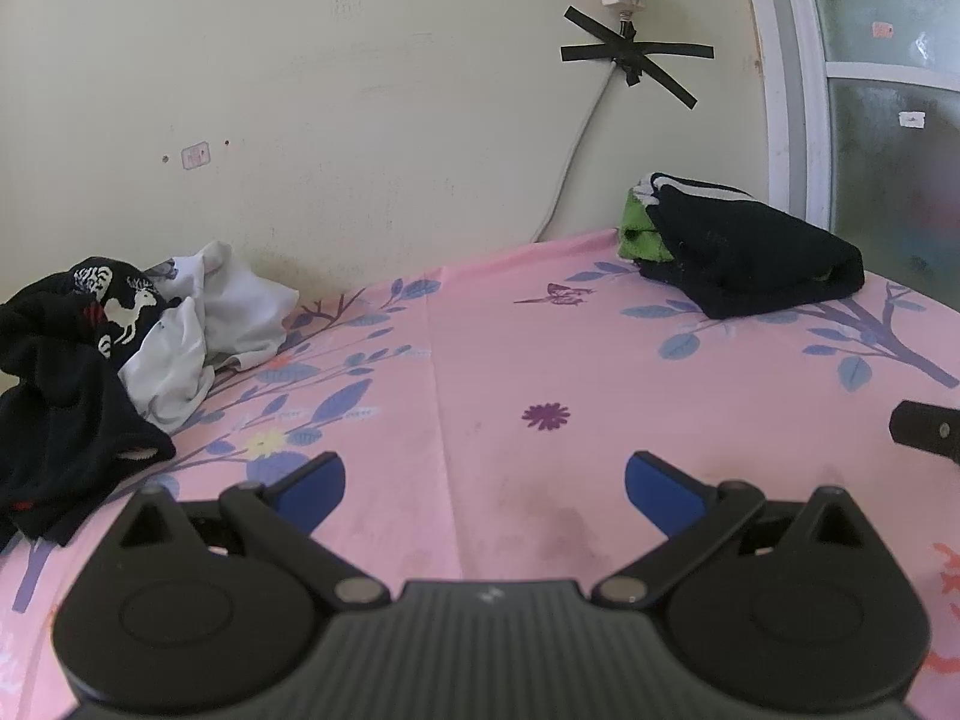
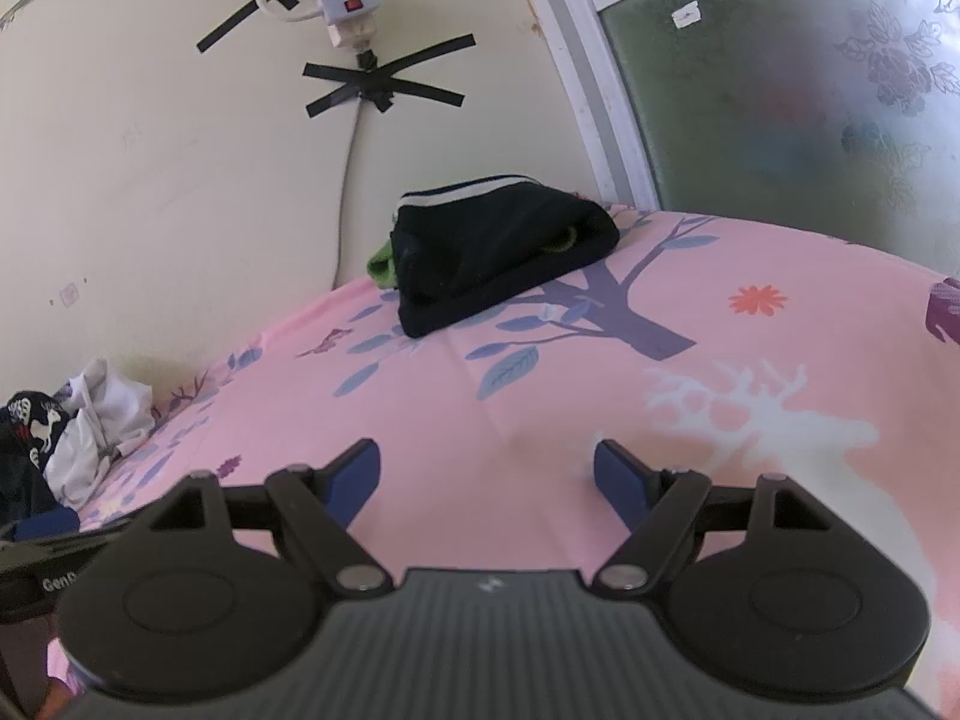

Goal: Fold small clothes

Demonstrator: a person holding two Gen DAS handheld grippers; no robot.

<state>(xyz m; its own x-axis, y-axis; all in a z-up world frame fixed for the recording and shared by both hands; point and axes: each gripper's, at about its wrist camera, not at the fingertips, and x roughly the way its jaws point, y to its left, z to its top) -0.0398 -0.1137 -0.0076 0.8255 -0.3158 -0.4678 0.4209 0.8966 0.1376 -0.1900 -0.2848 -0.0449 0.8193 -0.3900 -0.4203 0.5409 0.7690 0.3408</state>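
A folded black garment (image 1: 750, 252) lies on a green one (image 1: 642, 228) at the far right of the pink bed sheet (image 1: 480, 360), against the wall. It also shows in the right wrist view (image 2: 498, 252). A loose heap lies at the left: a black printed garment (image 1: 66, 372) and a white one (image 1: 210, 324). The heap also shows in the right wrist view (image 2: 78, 438). My left gripper (image 1: 485, 486) is open and empty above bare sheet. My right gripper (image 2: 487, 474) is open and empty above bare sheet.
A cream wall (image 1: 360, 120) backs the bed, with a taped cable (image 1: 630, 57) and a power strip (image 2: 348, 0). A frosted window (image 2: 780, 90) stands at the right. Part of the right gripper (image 1: 927, 429) shows at the right edge.
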